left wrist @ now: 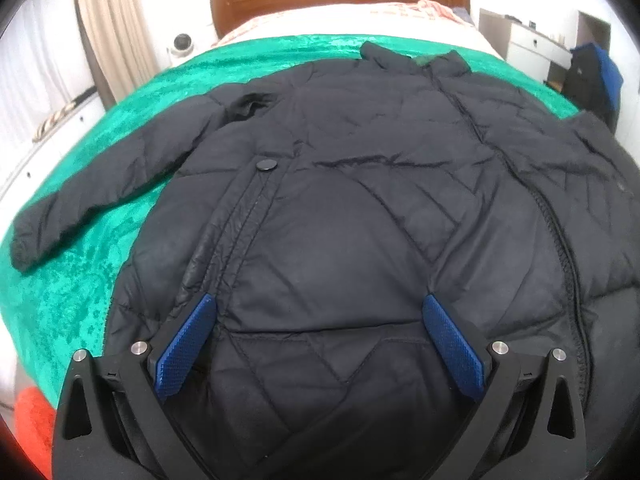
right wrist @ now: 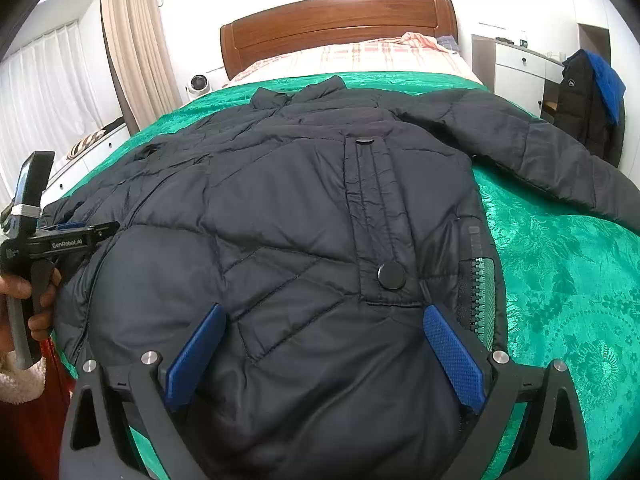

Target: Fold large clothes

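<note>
A bed under a green cover filled both views, its wooden headboard at twelve o'clock; on the cover lay a dark quilted jacket, front up, collar toward twelve o'clock and hem toward six, so that its long axis ran along the line on which both tools pointed; one sleeve stretched out toward three o'clock in the right wrist view, the other sleeve toward nine o'clock in the left wrist view; the zip ran down the jacket's middle, at three o'clock in the left wrist view; each pocket flap carried a snap button. The right gripper hung over the hem's right part, its blue pads spread wide and pinching nothing, the jacket's side edge just beyond its right pad; the left gripper hung likewise over the hem's left part, pads apart and empty, with a hand on its grip at nine o'clock in the right wrist view; whether either tool touched the cloth could not be told. The hem lay nearest both tools, each closer to its own half; a fold, judged from this layout, would likely begin from the hem or a side edge.
</note>
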A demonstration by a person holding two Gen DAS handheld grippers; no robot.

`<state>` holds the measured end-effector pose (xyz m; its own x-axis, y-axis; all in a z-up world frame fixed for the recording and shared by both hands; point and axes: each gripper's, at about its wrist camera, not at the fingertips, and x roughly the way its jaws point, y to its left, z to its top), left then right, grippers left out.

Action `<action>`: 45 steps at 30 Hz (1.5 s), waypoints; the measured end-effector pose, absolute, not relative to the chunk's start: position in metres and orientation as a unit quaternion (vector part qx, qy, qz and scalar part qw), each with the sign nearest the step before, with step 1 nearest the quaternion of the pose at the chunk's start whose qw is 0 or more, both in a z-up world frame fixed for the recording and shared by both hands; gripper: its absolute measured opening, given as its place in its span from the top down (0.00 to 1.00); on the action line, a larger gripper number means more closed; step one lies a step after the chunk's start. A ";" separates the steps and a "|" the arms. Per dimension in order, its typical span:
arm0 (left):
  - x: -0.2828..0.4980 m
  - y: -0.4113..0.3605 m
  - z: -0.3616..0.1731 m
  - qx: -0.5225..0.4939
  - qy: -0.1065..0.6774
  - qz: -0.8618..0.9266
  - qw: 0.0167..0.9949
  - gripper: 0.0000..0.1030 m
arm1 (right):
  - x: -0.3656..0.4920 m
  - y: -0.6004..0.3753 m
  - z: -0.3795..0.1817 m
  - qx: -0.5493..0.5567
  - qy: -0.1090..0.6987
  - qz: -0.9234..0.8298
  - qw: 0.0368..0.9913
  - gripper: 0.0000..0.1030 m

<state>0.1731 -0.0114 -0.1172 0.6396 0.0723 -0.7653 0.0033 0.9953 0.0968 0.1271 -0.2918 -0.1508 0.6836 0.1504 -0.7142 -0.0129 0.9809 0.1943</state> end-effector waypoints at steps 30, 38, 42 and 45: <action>0.151 0.003 -0.043 0.014 0.373 -0.012 0.928 0.00 | 0.112 -0.315 -0.129 0.163 0.340 0.047 0.925 0.04; 0.150 0.000 -0.041 0.013 0.375 -0.013 0.927 0.00 | 0.101 -0.346 -0.124 0.224 0.305 0.007 0.926 0.04; 0.149 -0.001 -0.040 0.014 0.374 -0.012 0.927 0.00 | 0.100 -0.349 -0.123 0.222 0.305 0.000 0.926 0.04; 0.150 -0.001 -0.038 0.014 0.372 -0.009 0.928 0.00 | 0.100 -0.347 -0.122 0.217 0.306 0.002 0.927 0.04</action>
<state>0.1496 -0.0009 -0.0385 0.7227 -0.0068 -0.6912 0.0281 0.9994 0.0195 0.1003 -0.3471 -0.1217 0.8124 0.1359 -0.5671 0.1301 0.9057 0.4034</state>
